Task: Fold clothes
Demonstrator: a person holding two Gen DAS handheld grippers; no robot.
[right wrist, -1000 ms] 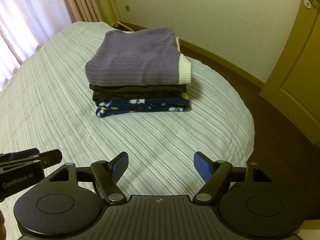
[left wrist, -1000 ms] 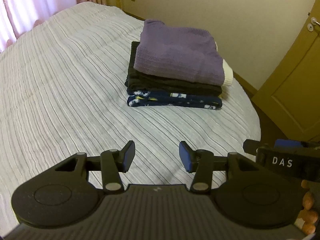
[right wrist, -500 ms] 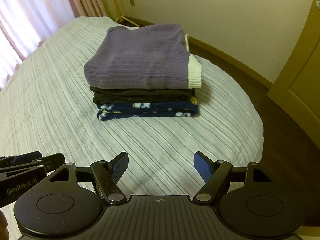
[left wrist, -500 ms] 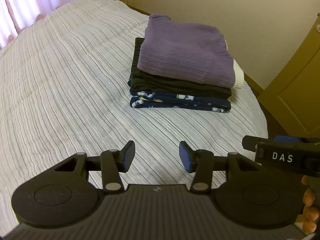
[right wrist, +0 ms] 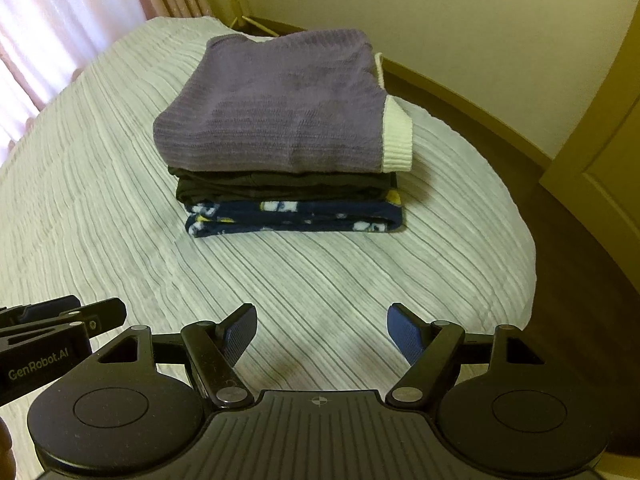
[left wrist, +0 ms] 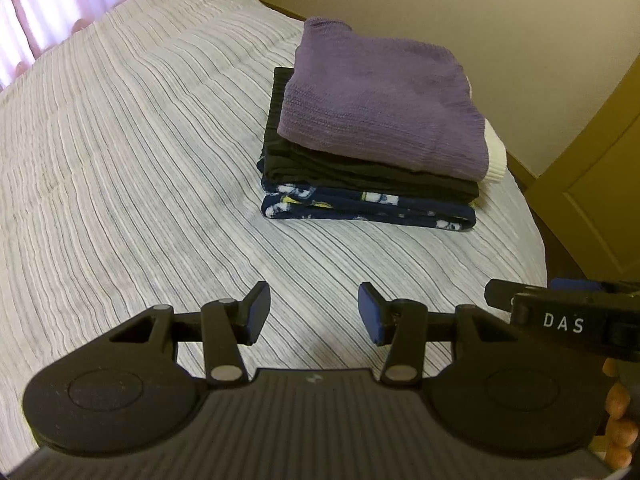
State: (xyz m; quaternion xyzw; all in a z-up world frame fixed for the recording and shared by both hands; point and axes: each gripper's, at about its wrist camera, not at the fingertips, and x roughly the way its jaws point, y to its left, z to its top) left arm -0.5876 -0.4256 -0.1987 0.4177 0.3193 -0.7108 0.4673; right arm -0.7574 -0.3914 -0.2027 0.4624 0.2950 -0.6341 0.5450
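Observation:
A neat stack of folded clothes lies on the bed near its foot. On top is a purple knit sweater [left wrist: 380,100] [right wrist: 276,108] with a cream hem [right wrist: 396,136], under it a black garment [left wrist: 360,168] [right wrist: 280,186], and at the bottom a navy patterned fleece [left wrist: 368,208] [right wrist: 296,218]. My left gripper [left wrist: 314,312] hovers open over bare bedding, short of the stack. My right gripper [right wrist: 322,334] is open too, wider, and holds nothing. Each gripper shows at the edge of the other's view.
The striped grey-white bedspread [left wrist: 120,160] [right wrist: 100,200] stretches left toward pink curtains [right wrist: 60,20]. Right of the bed is dark floor [right wrist: 580,260], a cream wall and a wooden door [left wrist: 592,184]. The bed's edge curves just right of the stack.
Both grippers have moved closer to the stack, which now looms larger in both views. Neither jaw opening has changed.

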